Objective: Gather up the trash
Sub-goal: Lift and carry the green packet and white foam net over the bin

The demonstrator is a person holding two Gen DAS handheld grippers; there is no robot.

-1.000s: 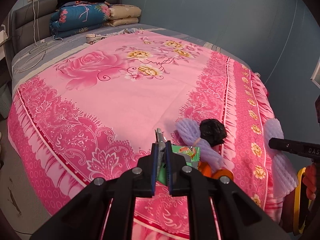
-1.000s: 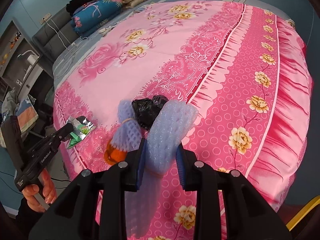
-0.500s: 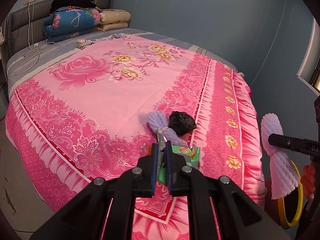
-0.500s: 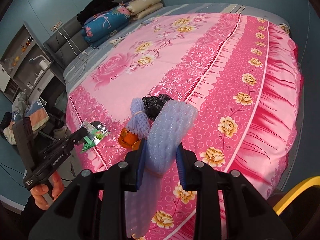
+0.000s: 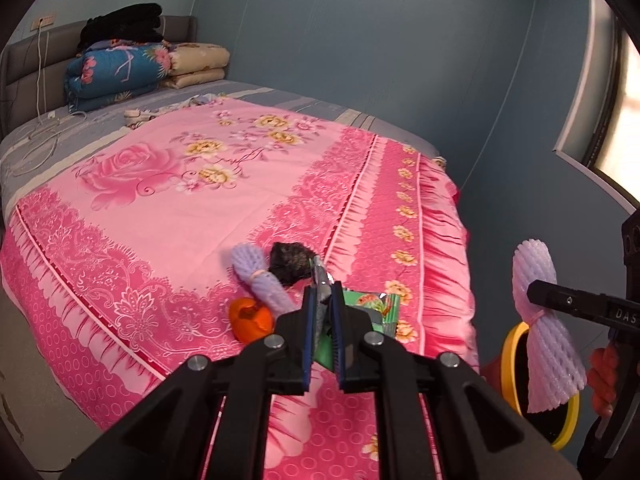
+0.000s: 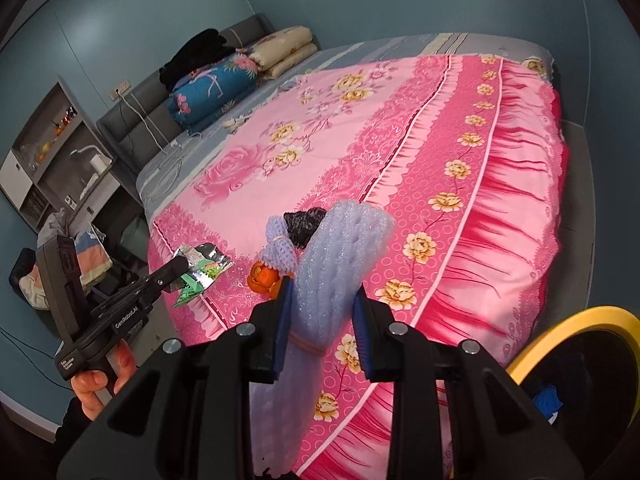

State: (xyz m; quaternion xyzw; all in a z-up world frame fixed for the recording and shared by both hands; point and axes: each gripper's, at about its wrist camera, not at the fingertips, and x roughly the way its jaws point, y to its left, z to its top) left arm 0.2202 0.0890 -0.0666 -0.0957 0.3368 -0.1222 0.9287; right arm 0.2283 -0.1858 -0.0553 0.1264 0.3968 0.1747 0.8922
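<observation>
Left claw [image 5: 322, 312] pinched tight on a crinkly green foil wrapper [image 5: 368, 312], right claw [image 6: 320, 312] clamping a bundled lilac foam net sleeve [image 6: 340, 256], both held off the bed's edge, second foam net [image 5: 260, 276], crumpled black plastic bag [image 5: 290, 262] and orange peel [image 5: 250, 318] on the glossy pink floral bedspread [image 5: 180, 220], round yellow-rimmed bin [image 6: 576, 324] beside the bed, something blue inside.

Both tools drawn back from bed [image 5: 224, 208], yellow-rimmed bin [image 6: 576, 320] now nearer.

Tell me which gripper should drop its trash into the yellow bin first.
Right. The right gripper holds the foam net with the yellow bin close beside it; the left gripper, holding the green wrapper, is further away.
</observation>
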